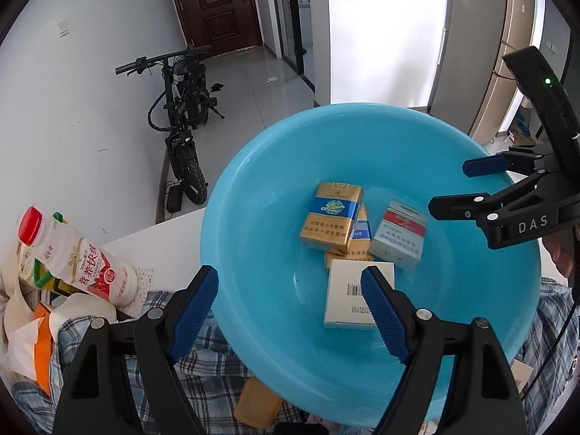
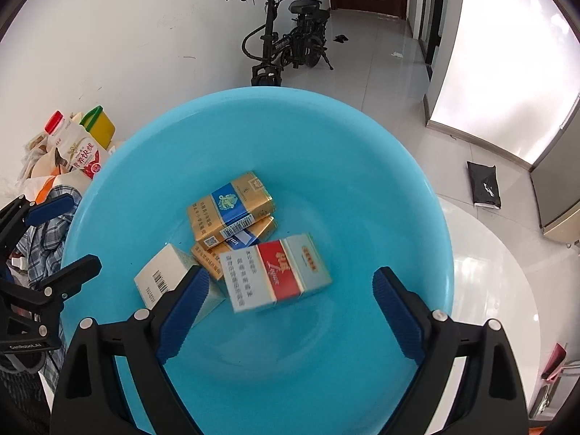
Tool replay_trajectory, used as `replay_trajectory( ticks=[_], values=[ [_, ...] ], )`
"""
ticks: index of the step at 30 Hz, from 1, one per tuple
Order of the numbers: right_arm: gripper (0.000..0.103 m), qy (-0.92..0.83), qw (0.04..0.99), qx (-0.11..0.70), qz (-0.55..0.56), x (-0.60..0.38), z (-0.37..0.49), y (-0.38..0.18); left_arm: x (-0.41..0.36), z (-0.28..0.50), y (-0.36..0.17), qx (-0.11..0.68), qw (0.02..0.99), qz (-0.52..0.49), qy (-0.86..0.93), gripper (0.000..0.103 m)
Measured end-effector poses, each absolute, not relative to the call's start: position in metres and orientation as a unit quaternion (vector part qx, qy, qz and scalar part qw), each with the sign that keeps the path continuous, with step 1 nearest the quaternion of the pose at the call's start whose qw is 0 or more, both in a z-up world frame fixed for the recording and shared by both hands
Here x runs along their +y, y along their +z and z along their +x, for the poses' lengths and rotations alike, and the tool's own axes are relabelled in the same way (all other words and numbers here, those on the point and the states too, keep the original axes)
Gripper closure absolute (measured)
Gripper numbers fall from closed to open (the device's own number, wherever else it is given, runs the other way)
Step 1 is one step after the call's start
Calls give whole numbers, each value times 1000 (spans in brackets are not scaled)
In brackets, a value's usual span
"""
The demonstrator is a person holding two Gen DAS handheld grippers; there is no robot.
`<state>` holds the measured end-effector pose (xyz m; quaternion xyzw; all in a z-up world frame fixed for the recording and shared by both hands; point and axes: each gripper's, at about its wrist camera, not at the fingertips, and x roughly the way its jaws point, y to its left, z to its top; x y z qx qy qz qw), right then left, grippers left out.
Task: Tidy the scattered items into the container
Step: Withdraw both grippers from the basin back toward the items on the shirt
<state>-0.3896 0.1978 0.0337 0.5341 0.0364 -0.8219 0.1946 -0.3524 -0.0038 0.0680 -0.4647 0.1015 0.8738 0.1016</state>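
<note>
Four packs are seen in the blue basin [image 2: 326, 152]: a red-and-silver pack [image 2: 277, 272] at its centre, a gold-and-blue pack [image 2: 230, 204] at eleven o'clock, a barcoded white box [image 2: 165, 275]. "DAS" is read on the right gripper [image 1: 447, 186]. Both it and the left gripper [image 1: 290, 311] are held wide, empty.

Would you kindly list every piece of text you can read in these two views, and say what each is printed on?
"DAS": on the right gripper body.
"营养快线": on the white bottle with the red cap.
"劝阻青少年吸烟 禁止中小学生吸烟": on the gold pack in the blue basin.
Red-and-grey pack: script blurred, unreadable.
White box: barcode digits too small.
Left gripper: small lettering, unreadable.
</note>
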Motion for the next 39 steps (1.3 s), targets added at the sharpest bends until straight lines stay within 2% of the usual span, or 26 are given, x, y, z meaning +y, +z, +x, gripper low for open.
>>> replay_trajectory(
  ticks=[10, 19, 25, 28, 34, 39],
  values=[
    [11, -844, 226, 26, 486, 211, -322, 73, -17, -275, 92, 101, 154, -458, 870, 20],
    [11, -876, 252, 59, 408, 211, -241, 106, -33, -196, 98, 83, 174, -454, 870, 20],
    [11, -890, 255, 110, 363, 206, -183, 117, -36, -140, 117, 59, 200, -443, 872, 20],
    [4, -892, 255, 132, 350, 201, -157, 121, -32, -113, 132, 65, 217, -435, 872, 20],
    [3, -884, 272, 121, 360, 201, -111, 133, -32, -60, 167, 64, 242, -435, 865, 20],
    [1, -892, 259, 137, 344, 204, -67, 136, -41, -7, 182, 103, 202, -441, 868, 20]
  ],
)
